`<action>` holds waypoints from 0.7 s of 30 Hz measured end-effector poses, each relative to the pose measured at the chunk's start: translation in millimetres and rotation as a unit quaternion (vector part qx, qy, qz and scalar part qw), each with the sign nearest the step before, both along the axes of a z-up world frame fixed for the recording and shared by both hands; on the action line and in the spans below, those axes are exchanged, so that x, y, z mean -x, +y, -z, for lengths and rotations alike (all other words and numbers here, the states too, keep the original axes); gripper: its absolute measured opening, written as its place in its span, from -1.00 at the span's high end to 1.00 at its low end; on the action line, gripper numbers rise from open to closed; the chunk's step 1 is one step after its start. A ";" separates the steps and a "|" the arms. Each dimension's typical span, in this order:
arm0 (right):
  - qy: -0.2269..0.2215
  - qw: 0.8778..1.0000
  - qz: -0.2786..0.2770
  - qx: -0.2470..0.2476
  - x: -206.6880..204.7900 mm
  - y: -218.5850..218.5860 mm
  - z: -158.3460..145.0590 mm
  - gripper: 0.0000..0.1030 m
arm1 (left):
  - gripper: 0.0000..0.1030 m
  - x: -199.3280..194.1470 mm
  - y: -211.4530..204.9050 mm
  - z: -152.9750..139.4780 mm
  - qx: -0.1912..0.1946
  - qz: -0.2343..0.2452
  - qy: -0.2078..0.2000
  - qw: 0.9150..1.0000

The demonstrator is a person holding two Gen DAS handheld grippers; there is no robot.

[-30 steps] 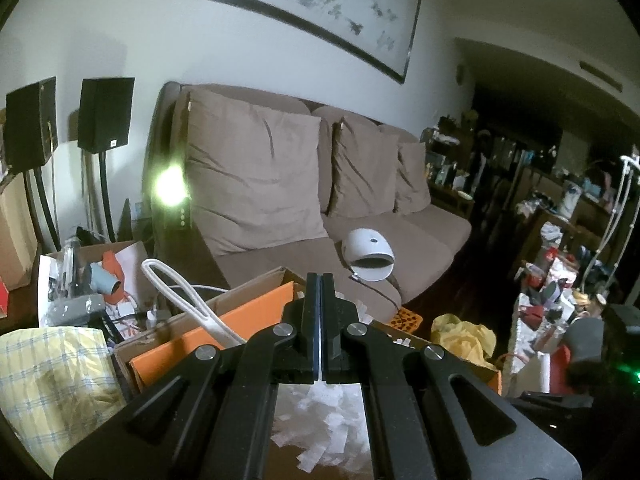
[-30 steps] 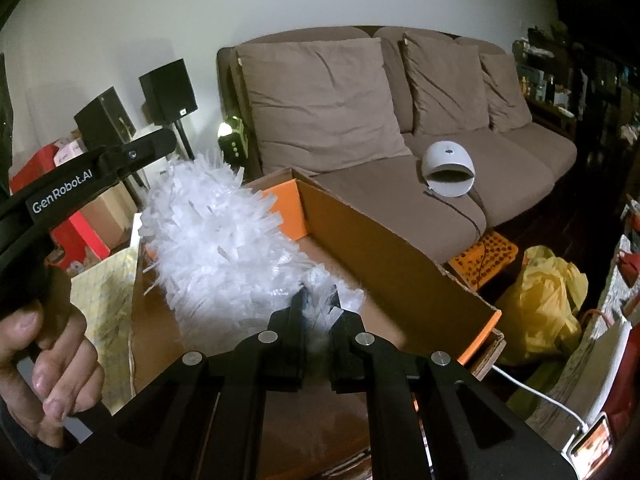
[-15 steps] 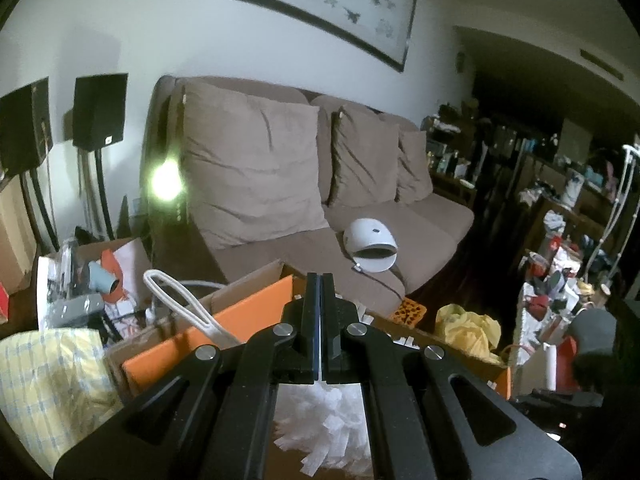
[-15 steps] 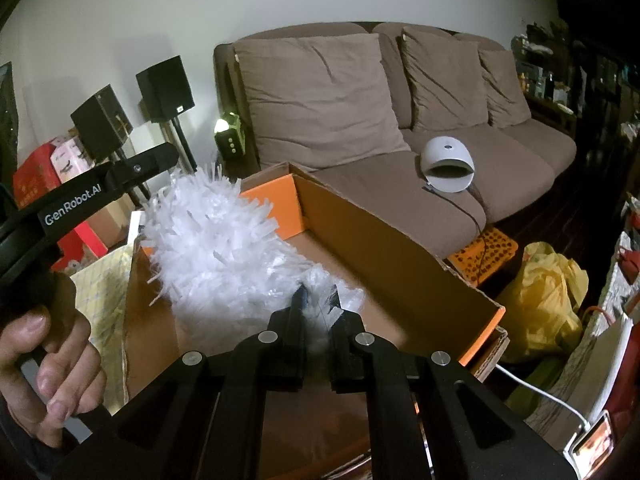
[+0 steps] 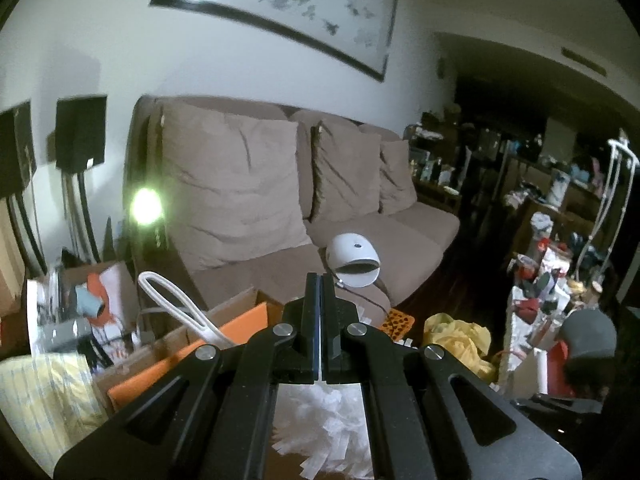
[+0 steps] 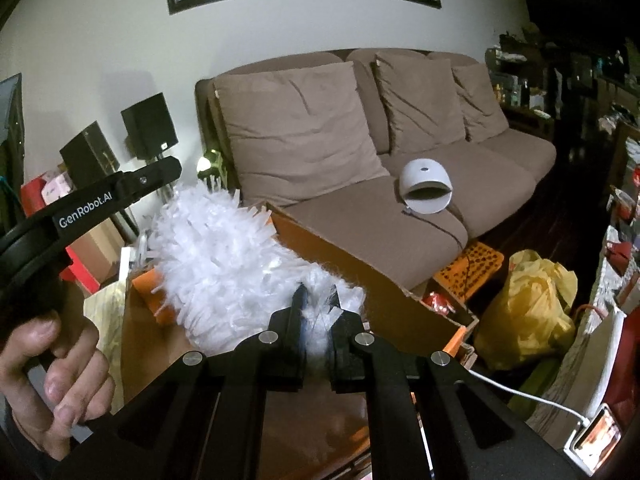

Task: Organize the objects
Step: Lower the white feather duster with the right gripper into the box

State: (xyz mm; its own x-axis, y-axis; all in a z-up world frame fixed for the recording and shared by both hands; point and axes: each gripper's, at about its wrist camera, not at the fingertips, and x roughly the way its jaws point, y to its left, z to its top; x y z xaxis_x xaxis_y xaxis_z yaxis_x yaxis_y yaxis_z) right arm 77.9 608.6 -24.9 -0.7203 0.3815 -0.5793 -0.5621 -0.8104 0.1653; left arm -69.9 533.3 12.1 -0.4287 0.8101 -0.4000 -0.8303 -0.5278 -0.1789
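Partly hidden duster [image 6: 224, 264] end inside right hand-held gripper [image 6: 316, 300].

We see a brown sofa [image 6: 400, 216] bearing square cushions [image 6: 296, 128] and a white domed lamp [image 6: 426, 188], dark floor [image 6: 552, 232] carrying a yellow bag [image 6: 528, 312], an orange crate [image 6: 476, 260]

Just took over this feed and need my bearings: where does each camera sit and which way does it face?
Left wrist: on the left gripper, jaws shut and empty, facing the brown fabric sofa.
Right wrist: on the right gripper, jaws shut on the white fluffy duster over the open cardboard box; the left hand shows.
Shared: sofa, duster, box, white domed device.
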 end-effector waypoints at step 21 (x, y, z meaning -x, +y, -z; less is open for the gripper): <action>0.005 1.000 0.002 -0.007 -3.4 0.8 -1.5 0.87 | 1.00 5.2 -19.1 -4.7 -0.019 -0.013 0.013 1.000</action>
